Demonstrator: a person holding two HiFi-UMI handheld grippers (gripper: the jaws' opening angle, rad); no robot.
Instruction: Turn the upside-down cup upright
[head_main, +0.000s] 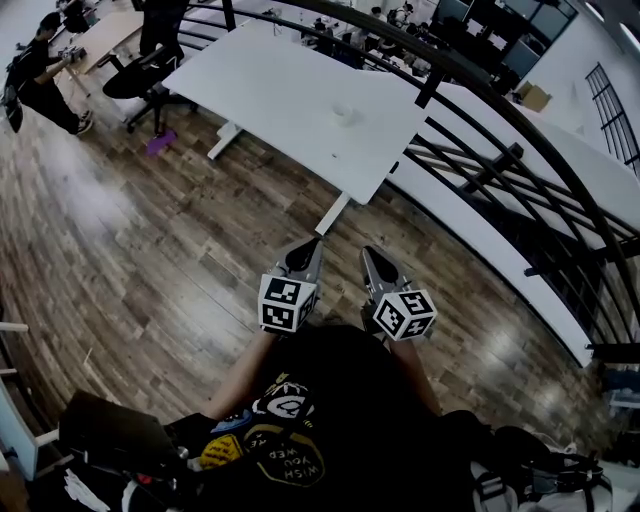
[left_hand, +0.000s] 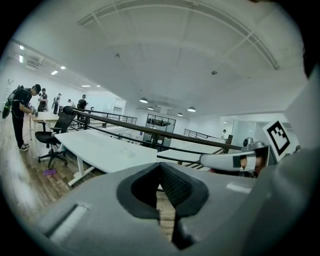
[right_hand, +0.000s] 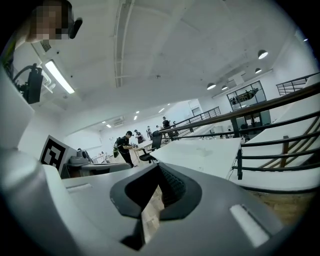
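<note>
Head view: approach stage, nothing grasped yet. Left gripper (head_main: 306, 258) and right gripper (head_main: 374, 262) side by side over the wooden floor (head_main: 150, 260), jaws pressed together on nothing (same in the 2 gripper views). Cup (head_main: 343, 116) small and pale on the white table (head_main: 270, 85), well apart from both. Next, likely: walk closer, open 1 gripper, grip, flip.

left claw (head_main: 308, 250) closed, empty, right claw (head_main: 371, 256) likewise, side by side
</note>
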